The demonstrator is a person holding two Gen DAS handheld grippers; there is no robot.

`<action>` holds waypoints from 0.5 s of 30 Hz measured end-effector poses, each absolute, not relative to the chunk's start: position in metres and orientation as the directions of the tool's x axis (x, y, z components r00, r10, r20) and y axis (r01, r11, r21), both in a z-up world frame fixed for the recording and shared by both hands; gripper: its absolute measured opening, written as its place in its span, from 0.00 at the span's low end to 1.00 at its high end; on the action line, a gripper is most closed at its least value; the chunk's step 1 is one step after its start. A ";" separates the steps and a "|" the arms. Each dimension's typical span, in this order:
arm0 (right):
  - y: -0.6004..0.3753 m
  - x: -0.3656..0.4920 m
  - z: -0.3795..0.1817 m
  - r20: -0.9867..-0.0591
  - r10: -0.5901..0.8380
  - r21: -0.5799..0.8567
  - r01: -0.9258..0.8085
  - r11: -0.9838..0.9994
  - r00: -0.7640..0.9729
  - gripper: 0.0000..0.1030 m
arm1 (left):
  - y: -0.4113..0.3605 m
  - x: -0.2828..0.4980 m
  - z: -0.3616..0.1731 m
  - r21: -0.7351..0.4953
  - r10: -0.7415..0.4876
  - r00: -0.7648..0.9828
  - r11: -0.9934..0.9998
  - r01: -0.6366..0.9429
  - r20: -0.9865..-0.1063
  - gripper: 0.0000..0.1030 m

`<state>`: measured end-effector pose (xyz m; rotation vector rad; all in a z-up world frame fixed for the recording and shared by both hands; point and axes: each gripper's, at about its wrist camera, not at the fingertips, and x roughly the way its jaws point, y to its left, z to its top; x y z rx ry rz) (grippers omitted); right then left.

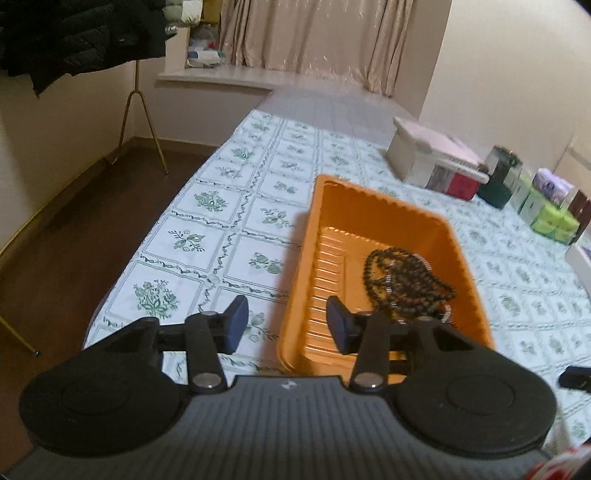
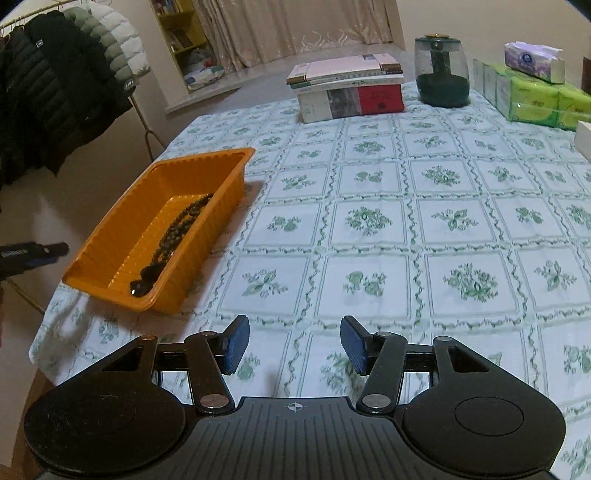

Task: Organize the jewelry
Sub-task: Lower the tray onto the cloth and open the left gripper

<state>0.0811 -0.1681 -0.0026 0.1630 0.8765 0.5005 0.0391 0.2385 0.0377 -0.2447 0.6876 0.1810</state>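
A table covered with a white cloth printed in green floral squares (image 2: 369,221) fills a room with beige curtains (image 1: 314,33) at the back. At the far left, dark padded jackets (image 2: 48,92) hang on a gold-legged rack (image 1: 142,110). Near the table's left edge sits an orange tray (image 2: 122,218), its ribbed floor partly bare. A dark beaded necklace (image 1: 406,273) lies heaped inside it, against the tray's right wall. The left gripper (image 1: 286,325) hovers over the tray's near left corner, its blue pads spread apart with nothing between them; the left pad is over the cloth, the right one over the tray floor, just short of the beads. The right gripper (image 2: 294,345) hangs above bare cloth near the table's front edge, well to the right of the tray, its pads also wide apart and empty. Toward the far edge stands a stack of books (image 2: 347,88), then a dark green glass jar (image 2: 441,70), and at the far right corner green tissue packs (image 2: 532,96) with a purple pack on top.
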 end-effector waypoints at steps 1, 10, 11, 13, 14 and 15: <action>-0.167 0.078 -0.003 -0.695 0.483 0.334 -0.355 0.873 0.533 0.55 | 0.235 0.035 0.040 -0.163 0.087 0.762 0.955 -0.247 -0.642 0.55; -0.169 0.052 0.005 -0.694 0.475 0.330 -0.347 0.878 0.542 0.67 | 0.179 0.008 0.044 -0.118 0.092 0.776 0.971 -0.209 -0.624 0.99; -0.170 0.050 0.006 -0.698 0.470 0.327 -0.344 0.880 0.541 0.67 | 0.173 0.005 0.044 -0.107 0.091 0.778 0.974 -0.199 -0.622 0.99; -0.172 0.045 0.008 -0.696 0.464 0.322 -0.339 0.884 0.548 0.67 | 0.159 0.000 0.045 -0.091 0.074 0.784 0.982 -0.164 -0.616 0.99; -0.173 0.044 0.009 -0.696 0.459 0.322 -0.332 0.887 0.552 0.68 | 0.153 -0.001 0.044 -0.081 0.077 0.781 0.984 -0.161 -0.620 0.99; -0.174 0.042 0.010 -0.697 0.454 0.322 -0.323 0.890 0.555 0.68 | 0.146 -0.003 0.044 -0.064 0.081 0.775 0.986 -0.155 -0.627 0.99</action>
